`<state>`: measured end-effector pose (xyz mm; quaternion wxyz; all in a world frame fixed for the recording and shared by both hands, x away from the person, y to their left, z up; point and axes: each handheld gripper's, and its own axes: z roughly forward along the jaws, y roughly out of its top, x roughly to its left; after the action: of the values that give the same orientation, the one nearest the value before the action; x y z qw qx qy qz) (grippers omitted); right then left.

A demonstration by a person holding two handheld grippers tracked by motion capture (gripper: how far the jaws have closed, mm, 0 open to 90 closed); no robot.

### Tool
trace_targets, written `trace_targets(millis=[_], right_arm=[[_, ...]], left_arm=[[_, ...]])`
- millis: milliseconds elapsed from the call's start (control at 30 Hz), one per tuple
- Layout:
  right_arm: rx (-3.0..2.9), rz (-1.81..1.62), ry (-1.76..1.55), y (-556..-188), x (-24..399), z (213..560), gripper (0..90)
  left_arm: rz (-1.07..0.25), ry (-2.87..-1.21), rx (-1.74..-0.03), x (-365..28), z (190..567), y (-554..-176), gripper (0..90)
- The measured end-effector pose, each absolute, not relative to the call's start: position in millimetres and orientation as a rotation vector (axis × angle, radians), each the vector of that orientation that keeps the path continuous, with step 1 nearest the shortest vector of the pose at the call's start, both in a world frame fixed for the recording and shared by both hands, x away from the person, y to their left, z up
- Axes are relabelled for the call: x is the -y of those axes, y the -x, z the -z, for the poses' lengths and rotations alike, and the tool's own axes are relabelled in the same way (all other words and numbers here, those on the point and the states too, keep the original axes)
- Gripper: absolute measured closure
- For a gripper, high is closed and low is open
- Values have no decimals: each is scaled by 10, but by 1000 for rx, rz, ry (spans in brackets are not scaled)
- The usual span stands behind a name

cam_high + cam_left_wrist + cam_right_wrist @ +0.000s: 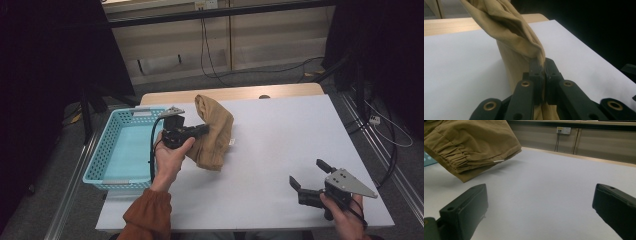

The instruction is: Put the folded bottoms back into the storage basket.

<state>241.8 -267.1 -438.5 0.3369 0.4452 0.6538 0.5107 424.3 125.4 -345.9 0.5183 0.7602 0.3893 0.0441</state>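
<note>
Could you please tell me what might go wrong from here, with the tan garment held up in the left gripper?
1. The left gripper pinches only a small fold of the tan cloth garment, so it might slip free.
2. The hanging cloth could catch on the rim of the light blue perforated plastic basket beside it.
3. The open right gripper sits far away, giving no support.

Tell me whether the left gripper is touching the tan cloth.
Touching. The left gripper view shows the left gripper with its jaws pinched shut on a fold of the tan cloth.
</note>
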Motion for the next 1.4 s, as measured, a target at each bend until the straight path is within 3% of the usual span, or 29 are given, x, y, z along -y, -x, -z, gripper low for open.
trace_targets(millis=[1400], right_arm=[[-1703,-1337,-1161,-2418,2662,4384,1]], left_arm=[[-155,-1765,-922,-1744,3052,-4096,870]])
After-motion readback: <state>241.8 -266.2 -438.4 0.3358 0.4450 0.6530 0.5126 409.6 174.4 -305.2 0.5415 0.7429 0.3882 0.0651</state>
